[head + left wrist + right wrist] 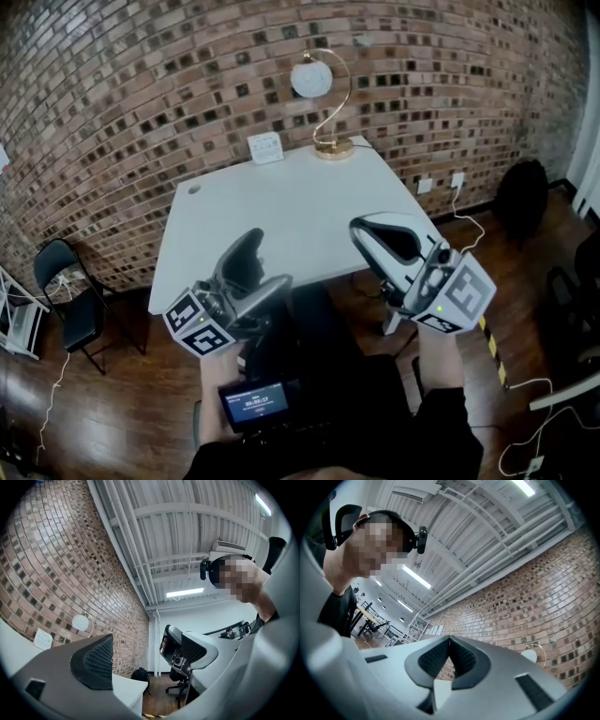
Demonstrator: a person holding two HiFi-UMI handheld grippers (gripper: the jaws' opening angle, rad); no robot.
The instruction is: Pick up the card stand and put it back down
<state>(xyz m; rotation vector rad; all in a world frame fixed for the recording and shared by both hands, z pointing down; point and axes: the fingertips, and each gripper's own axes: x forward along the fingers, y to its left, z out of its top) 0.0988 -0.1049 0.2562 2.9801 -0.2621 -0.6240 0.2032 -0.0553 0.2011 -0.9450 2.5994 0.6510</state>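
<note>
Spotted the card stand (266, 147) at the table's (281, 216) far edge, just left of the lamp (309, 80). Straight ahead of the wide-open, empty left gripper (258, 272), so probably nearer that one. Right gripper (363, 228) clenched on nothing.

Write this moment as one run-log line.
left gripper: open, empty | right gripper: shut, empty | card stand: on table, far edge, untouched

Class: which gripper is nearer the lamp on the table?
Right. The right gripper is nearly straight in front of the lamp; the left gripper is farther back and off to its left.
</note>
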